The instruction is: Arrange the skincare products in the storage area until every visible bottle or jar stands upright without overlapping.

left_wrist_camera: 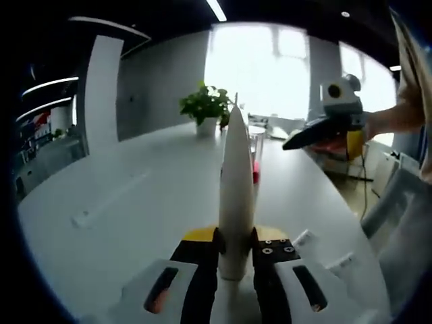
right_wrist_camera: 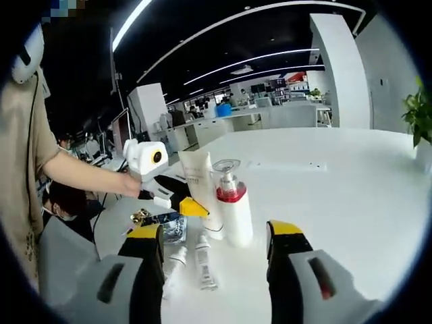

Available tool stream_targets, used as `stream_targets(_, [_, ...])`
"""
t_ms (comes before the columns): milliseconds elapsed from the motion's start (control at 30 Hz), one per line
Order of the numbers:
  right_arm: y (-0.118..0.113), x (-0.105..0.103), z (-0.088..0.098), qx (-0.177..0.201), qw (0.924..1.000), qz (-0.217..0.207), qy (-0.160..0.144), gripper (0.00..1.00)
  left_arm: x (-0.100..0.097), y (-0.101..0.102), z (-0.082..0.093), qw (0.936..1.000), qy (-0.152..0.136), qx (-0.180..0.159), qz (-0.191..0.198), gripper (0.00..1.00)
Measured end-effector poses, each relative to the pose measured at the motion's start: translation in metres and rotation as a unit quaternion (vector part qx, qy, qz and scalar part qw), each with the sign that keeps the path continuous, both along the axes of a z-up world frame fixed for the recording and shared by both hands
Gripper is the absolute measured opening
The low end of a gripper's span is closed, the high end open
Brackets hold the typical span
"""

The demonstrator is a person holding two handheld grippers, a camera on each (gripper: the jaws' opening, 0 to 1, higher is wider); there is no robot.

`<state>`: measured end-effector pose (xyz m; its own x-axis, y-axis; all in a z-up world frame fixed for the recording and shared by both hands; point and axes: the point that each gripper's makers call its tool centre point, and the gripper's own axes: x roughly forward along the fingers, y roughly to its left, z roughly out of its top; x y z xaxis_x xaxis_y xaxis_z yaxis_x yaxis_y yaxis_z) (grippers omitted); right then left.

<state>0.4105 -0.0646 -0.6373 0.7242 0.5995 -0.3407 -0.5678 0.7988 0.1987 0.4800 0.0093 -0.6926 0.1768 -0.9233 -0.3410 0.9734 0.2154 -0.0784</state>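
White tube (left_wrist_camera: 236,196) sits clamped between the left gripper (left_wrist_camera: 237,260) jaws in the left gripper view, standing up along the jaw line, crimped tip pointing away from the fingers, base down between the black pads. Just past the tube tip, a pump bottle (left_wrist_camera: 256,162) with clear cap and red collar peeks out on the right side of the tube. Farther beyond the fingers, a potted plant (left_wrist_camera: 206,108) stands on the white table (left_wrist_camera: 135,196). Off to the upper right, the right gripper (left_wrist_camera: 324,133) hovers above the table edge, held by a hand (left_wrist_camera: 395,121). Two small items (left_wrist_camera: 324,253) lie on the table just right of the left gripper's fingers, too blurred to name.

Right gripper view: right gripper (right_wrist_camera: 216,246) jaws stand wide apart, nothing between them. Straight ahead of the gap, the pump bottle (right_wrist_camera: 233,206) stands upright on the table (right_wrist_camera: 351,182), white body, red collar. The tube (right_wrist_camera: 200,185) is just beside it on the left, upright, pinched low by the left gripper (right_wrist_camera: 177,202). Two small tubes (right_wrist_camera: 202,263) lie flat on the table between the right gripper's fingers and the pump bottle. A small clear jar (right_wrist_camera: 172,226) sits near the left finger, behind it. A person's arm (right_wrist_camera: 81,172) reaches in from the left, holding the left gripper.
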Motion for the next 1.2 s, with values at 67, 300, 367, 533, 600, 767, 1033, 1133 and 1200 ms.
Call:
stream_targets(67, [0.000,0.000,0.000,0.000,1.0000,-0.001,0.001,0.61,0.000,0.001,0.000,1.0000,-0.002,-0.002,0.000,0.15])
stream_targets(300, [0.000,-0.001,0.002,0.004,1.0000,-0.004,-0.002,0.61,-0.001,0.000,-0.001,0.9992,-0.033,0.018,-0.015,0.16])
stream_targets(367, [-0.001,-0.002,0.002,0.003,1.0000,-0.005,-0.002,0.61,-0.001,0.000,-0.003,0.9989,-0.036,0.024,-0.020,0.17])
stream_targets(533, [-0.003,-0.004,0.003,0.004,1.0000,-0.008,-0.003,0.61,-0.001,-0.002,-0.009,0.9983,-0.037,0.036,-0.028,0.17])
stream_targets(600, [-0.003,-0.005,0.004,0.004,0.9999,-0.009,-0.004,0.61,-0.001,-0.003,-0.010,0.9982,-0.037,0.038,-0.029,0.17])
stream_targets(767, [-0.005,-0.006,0.004,0.005,0.9999,-0.012,-0.004,0.61,0.002,-0.005,-0.012,0.9981,-0.037,0.038,-0.031,0.17])
stream_targets(1033, [-0.007,-0.004,0.004,0.004,0.9999,-0.014,-0.004,0.61,0.007,-0.009,-0.012,0.9979,-0.037,0.041,-0.034,0.17])
stream_targets(1133, [-0.007,-0.004,0.005,0.004,0.9999,-0.015,-0.005,0.61,0.008,-0.010,-0.013,0.9978,-0.037,0.042,-0.034,0.17])
stream_targets(1200, [-0.006,-0.004,0.005,0.004,0.9999,-0.015,-0.005,0.61,0.008,-0.010,-0.013,0.9979,-0.035,0.043,-0.033,0.17])
